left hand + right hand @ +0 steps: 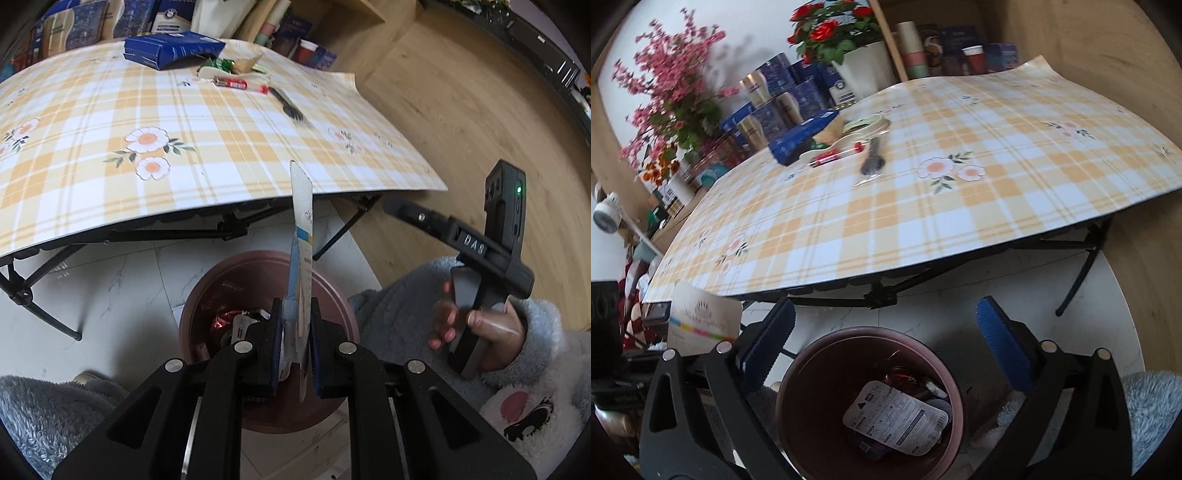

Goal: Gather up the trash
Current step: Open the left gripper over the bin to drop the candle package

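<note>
Step in hand, as judged: dropping trash into the bin.

Table [960,221], upper frame: glossy plaid cloth, folding black legs; wrappers and a blue box [173,50] remain, upper centre.

Bin [798,369], lower centre: round, brown, smooth plastic; flat printed blister card [897,421] lies inside.

Right gripper [886,347]: spread wide, nothing between.

Left gripper [295,332]: clamped narrow on stiff card packaging [301,236], upright above the bin, possibly clear plastic.

Next move: releasing it over the bin.

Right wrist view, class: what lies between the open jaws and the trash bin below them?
Nothing. In the right wrist view the right gripper stands open and empty above the brown bin; a white blister pack already lies inside.
</note>
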Available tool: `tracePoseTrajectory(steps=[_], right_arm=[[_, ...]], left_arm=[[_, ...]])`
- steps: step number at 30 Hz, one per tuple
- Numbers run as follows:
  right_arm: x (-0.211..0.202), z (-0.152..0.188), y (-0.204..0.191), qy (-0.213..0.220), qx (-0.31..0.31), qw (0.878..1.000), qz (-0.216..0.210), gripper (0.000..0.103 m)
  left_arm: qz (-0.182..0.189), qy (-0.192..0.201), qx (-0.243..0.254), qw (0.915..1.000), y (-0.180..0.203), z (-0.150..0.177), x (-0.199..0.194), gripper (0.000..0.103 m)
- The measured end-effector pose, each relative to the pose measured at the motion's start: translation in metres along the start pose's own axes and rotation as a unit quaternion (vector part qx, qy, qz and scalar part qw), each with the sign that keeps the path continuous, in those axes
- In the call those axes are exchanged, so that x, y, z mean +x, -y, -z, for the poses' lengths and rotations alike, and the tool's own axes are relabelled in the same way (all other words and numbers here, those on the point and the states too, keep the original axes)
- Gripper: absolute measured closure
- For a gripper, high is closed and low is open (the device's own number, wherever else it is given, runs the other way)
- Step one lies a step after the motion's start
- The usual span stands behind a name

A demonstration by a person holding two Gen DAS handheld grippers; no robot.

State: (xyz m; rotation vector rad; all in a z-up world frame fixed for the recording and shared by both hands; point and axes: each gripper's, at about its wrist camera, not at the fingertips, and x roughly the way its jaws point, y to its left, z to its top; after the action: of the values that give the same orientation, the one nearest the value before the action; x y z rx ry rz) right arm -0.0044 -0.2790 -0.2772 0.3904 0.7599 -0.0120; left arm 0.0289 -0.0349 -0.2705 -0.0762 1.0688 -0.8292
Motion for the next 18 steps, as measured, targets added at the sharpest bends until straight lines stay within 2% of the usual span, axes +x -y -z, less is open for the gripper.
tracePoseTrajectory(steps=[9, 10, 11, 13, 15, 17, 18], right_arm=[[0.001, 0.001, 0.001, -0.002, 0.001, 1.0, -0.001, 0.006], [0.0, 0.002, 0.0, -0.002, 0.0, 1.0, -0.001, 0.006], [0.0, 0.002, 0.0, -0.003, 0.0, 1.0, -0.001, 0.006], [0.0, 0.002, 0.0, -0.004, 0.0, 1.0, -0.001, 0.006], [0.0, 0.002, 0.0, -0.004, 0.0, 1.0, -0.002, 0.006], [0.001, 0.002, 0.0, -0.006, 0.002, 1.0, -0.001, 0.006], [0.002, 0.003, 0.0, -0.008, 0.004, 1.0, -0.001, 0.006]], left_arm=[[-0.006, -0.016, 0.009, 0.9998, 0.002, 0.002, 0.006, 0.087], [-0.008, -0.015, 0.008, 0.9998, 0.002, 0.002, 0.006, 0.074], [-0.012, -0.012, 0.005, 0.9998, 0.001, 0.001, 0.005, 0.054], [-0.019, 0.008, -0.008, 0.9997, -0.004, 0.0, -0.002, 0.042], [-0.025, 0.032, -0.029, 0.9987, -0.011, 0.0, -0.011, 0.037], [-0.036, 0.053, -0.051, 0.9966, -0.019, -0.001, -0.019, 0.023], [-0.044, 0.067, -0.065, 0.9947, -0.024, 0.0, -0.024, 0.02]])
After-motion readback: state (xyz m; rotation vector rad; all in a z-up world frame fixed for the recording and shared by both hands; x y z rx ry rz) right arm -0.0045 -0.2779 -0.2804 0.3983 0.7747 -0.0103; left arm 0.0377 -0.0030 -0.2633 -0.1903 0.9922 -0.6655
